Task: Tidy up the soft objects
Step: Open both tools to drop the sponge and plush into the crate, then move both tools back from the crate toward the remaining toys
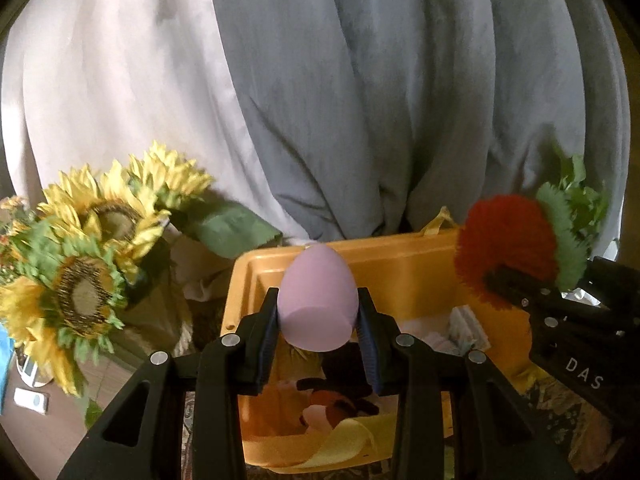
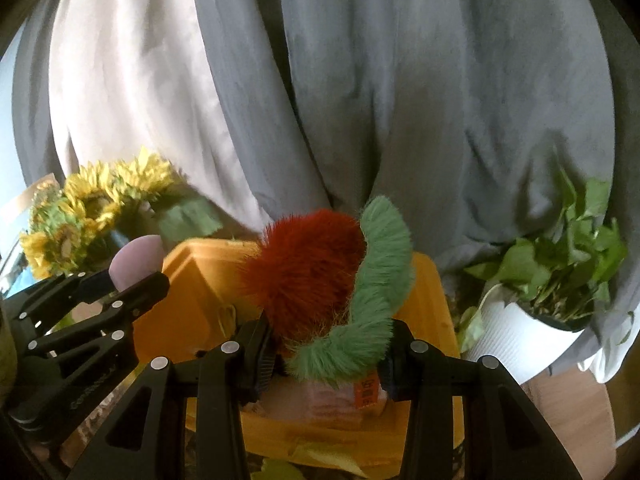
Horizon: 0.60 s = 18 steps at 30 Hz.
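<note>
My left gripper (image 1: 318, 320) is shut on a lilac egg-shaped sponge (image 1: 316, 300) and holds it above the orange bin (image 1: 400, 264). The sponge also shows in the right wrist view (image 2: 138, 262), in the left gripper (image 2: 132, 280). My right gripper (image 2: 326, 350) is shut on a furry red and green plush toy (image 2: 316, 272), held over the orange bin (image 2: 188, 304). The plush toy shows at the right of the left wrist view (image 1: 508, 248), in the right gripper (image 1: 516, 280). Inside the bin lie a dark plush toy (image 1: 340, 392), cloths and a yellow ribbon (image 1: 344, 440).
Artificial sunflowers (image 1: 88, 256) stand left of the bin, and show in the right wrist view (image 2: 96, 208). A leafy plant in a white pot (image 2: 528, 328) stands to the right. Grey and white curtains (image 1: 360, 100) hang close behind. Small devices (image 1: 32, 398) lie at lower left.
</note>
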### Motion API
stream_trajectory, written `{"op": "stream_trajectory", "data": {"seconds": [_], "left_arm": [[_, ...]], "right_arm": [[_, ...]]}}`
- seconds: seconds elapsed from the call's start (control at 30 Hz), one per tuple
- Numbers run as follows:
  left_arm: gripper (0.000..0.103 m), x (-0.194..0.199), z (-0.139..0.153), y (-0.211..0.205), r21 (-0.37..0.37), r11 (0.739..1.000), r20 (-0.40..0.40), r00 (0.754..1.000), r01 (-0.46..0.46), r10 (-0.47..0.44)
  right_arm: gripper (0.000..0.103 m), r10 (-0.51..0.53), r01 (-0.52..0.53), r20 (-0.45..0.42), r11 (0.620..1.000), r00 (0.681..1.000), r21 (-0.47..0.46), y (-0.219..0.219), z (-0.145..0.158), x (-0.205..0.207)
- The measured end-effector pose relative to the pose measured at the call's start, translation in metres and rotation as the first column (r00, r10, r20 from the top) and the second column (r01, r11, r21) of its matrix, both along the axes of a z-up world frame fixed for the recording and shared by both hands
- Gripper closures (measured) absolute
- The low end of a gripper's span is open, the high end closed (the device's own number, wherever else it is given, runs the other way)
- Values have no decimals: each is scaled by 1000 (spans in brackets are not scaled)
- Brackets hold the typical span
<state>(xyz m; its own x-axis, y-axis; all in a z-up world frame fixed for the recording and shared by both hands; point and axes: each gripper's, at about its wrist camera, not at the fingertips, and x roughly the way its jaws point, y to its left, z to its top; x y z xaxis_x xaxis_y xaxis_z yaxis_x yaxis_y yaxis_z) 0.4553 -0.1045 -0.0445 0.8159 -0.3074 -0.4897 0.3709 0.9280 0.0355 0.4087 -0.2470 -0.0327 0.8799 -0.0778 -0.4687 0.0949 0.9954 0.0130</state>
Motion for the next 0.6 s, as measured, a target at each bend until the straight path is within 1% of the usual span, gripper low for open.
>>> {"op": "stream_trajectory", "data": {"seconds": [0.3,0.37,0.4,0.43,0.6], "left_arm": [[65,17,-15,-5,0,1000,-63,998,8,-8],[59,19,-17,-6,5,1000,-69,998,11,-11],[52,20,-18,-7,8,1000,-73,997,13,-12],[48,20,-18,-7,9,1000,-72,997,13,-12],[47,18,-19,-7,17,1000,-69,998,5,-3]], "right_arm": [[60,3,3,-104,998,995,58,-10,-18,25],[56,3,4,-116,998,993,62,-12,-20,28],[50,5,2,-120,998,993,63,-13,-21,29],[47,8,1,-127,998,992,66,-13,-22,30],[46,8,4,-146,997,989,82,-16,-26,33]]}}
